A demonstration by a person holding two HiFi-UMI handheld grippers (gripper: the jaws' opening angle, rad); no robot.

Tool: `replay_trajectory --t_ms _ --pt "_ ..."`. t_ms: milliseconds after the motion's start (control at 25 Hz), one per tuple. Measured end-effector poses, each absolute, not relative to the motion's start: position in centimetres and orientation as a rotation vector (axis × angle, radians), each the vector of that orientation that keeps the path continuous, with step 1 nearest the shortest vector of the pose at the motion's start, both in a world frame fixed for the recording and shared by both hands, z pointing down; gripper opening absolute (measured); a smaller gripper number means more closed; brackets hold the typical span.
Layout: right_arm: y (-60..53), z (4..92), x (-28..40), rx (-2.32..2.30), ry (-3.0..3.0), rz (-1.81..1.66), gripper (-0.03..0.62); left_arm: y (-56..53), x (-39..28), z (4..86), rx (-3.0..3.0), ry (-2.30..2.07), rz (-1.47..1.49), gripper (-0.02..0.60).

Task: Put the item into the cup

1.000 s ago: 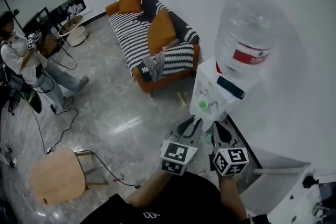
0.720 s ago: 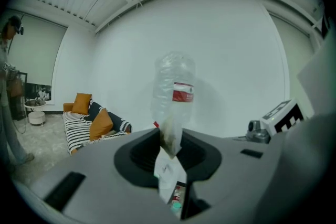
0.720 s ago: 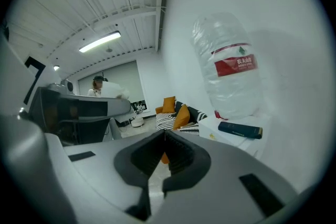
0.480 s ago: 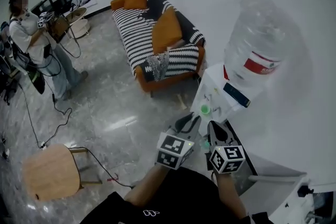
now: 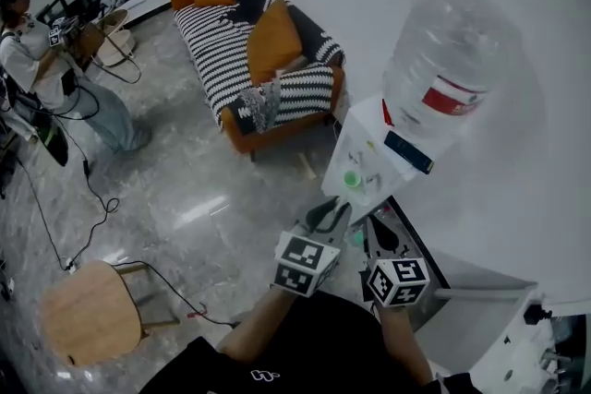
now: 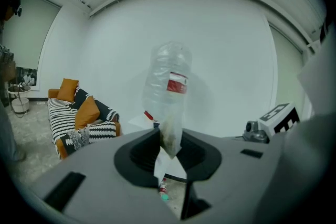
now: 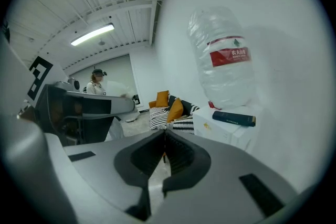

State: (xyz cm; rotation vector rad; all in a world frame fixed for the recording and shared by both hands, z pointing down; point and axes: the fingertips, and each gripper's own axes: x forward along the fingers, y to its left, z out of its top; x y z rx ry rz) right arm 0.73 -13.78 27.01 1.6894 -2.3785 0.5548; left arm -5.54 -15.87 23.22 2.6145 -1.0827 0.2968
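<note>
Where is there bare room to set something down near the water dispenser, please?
The white top of the dispenser looks bare beside the dark box, in front of the bottle. The floor between sofa and stool is open, bar a cable near the stool. It is crowded at the dispenser's front: the green cup, the left gripper with its packet, and the right gripper.

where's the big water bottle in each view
Head view: water bottle upper right, atop the white dispenser.
Left gripper view: bottle at centre, behind the sachet in the jaws.
Right gripper view: bottle upper right.
Shared landmark: the striped sofa.
</note>
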Motion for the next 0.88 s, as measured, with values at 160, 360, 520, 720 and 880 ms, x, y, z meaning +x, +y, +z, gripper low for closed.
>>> replay_trajectory --t_ms 160,360,520,720,880 --pt "-13.3 27.6 0.3 1.697 -2.359 0.556 0.009 -15.5 -5.7 24.5 2.602 -1.067 0.314 0.077" --pt "-12.7 29.2 -0.1 1.693 -2.317 0.568 0.009 -14.7 -5.8 27.7 2.541 -1.030 0.379 0.077" --pt "-12.4 30.2 -0.1 1.693 -2.285 0.596 0.009 -14.4 -5.5 29.4 2.517 -0.996 0.408 0.077" --pt "-11.6 32.0 -0.6 1.683 -2.246 0.630 0.009 -14.4 -5.1 32.1 2.502 -0.953 0.461 0.077" --pt "-11.1 35.0 -0.5 1.623 -2.159 0.584 0.009 -14.2 -4.7 34.8 2.460 -0.895 0.494 0.077"
